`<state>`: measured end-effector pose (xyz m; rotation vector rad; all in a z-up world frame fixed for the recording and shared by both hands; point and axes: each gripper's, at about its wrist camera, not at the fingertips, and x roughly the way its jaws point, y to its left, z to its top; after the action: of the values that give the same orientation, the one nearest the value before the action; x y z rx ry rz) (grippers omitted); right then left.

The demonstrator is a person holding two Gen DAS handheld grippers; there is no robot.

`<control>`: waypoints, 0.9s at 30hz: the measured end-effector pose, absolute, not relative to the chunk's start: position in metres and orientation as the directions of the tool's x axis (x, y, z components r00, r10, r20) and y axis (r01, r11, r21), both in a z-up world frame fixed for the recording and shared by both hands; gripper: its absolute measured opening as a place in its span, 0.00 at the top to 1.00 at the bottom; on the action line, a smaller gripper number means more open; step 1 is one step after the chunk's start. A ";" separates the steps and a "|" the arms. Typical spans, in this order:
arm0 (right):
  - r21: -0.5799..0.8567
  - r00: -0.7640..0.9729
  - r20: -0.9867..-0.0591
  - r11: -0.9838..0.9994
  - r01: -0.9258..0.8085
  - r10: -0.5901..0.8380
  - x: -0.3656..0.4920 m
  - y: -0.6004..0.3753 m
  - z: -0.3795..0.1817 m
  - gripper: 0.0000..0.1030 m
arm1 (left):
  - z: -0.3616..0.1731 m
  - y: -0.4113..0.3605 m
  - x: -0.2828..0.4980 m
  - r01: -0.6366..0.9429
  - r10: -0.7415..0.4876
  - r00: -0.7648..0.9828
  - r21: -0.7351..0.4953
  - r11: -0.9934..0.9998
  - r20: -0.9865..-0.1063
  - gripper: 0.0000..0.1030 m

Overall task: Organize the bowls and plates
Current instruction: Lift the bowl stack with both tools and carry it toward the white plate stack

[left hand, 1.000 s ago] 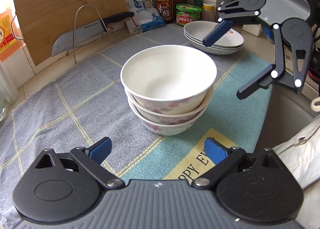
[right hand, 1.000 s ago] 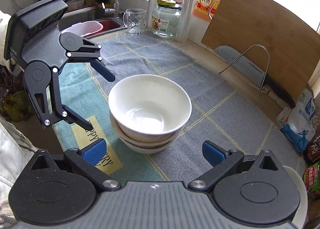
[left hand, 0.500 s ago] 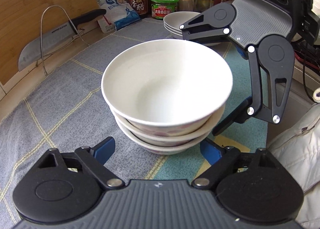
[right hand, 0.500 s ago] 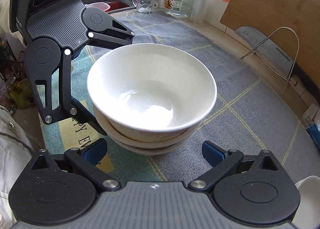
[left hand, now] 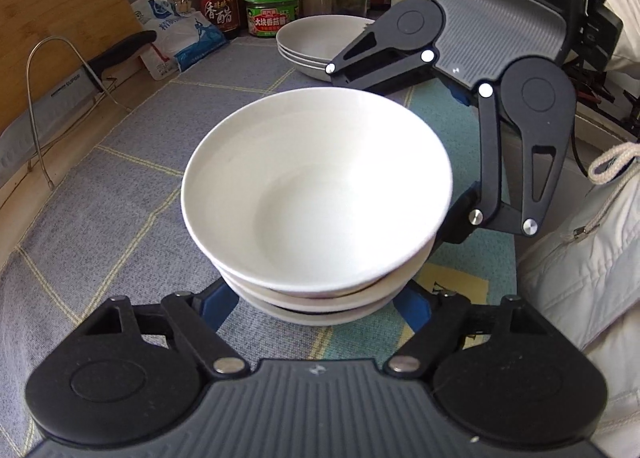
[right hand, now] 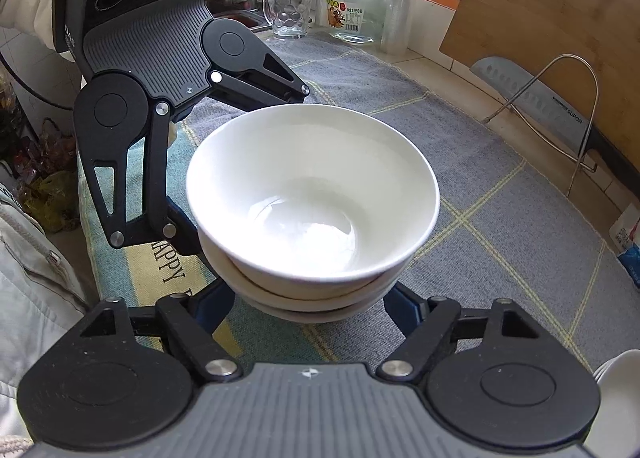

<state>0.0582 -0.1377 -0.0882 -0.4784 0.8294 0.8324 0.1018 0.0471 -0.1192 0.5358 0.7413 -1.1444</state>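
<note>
On the gray checked cloth (left hand: 120, 194), my left gripper (left hand: 316, 308) and right gripper (right hand: 310, 308) both stand wide open around the stack of three white bowls (left hand: 316, 198), from opposite sides.

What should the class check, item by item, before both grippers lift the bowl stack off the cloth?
1. Bowl stack nested evenly, three bowls: ok.
2. Left gripper jaws straddle the stack's base: ok.
3. Right gripper jaws straddle the base from the opposite side: ok.
4. Jaws actually touching the bowls: cannot tell, tips hidden under the rims.
5. Stack sits flat on the cloth: ok.
6. Plate stack free on top to take the bowls: ok.
</note>
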 end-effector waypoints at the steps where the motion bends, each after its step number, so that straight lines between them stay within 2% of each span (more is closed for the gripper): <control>1: -0.058 0.396 -0.799 0.598 -0.799 0.453 0.059 -0.138 -0.088 0.18 | -0.119 0.047 0.102 0.944 -0.612 0.222 0.009 0.331 -0.759 0.19; 27: -0.058 0.340 -0.839 0.552 -0.832 0.425 0.065 -0.132 -0.084 0.17 | -0.114 0.051 0.106 0.963 -0.646 0.168 -0.015 0.268 -0.745 0.19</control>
<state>0.0651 -0.1322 -0.0843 -0.5366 0.8842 0.8705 0.1063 0.0510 -0.1139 0.5322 0.7263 -1.2238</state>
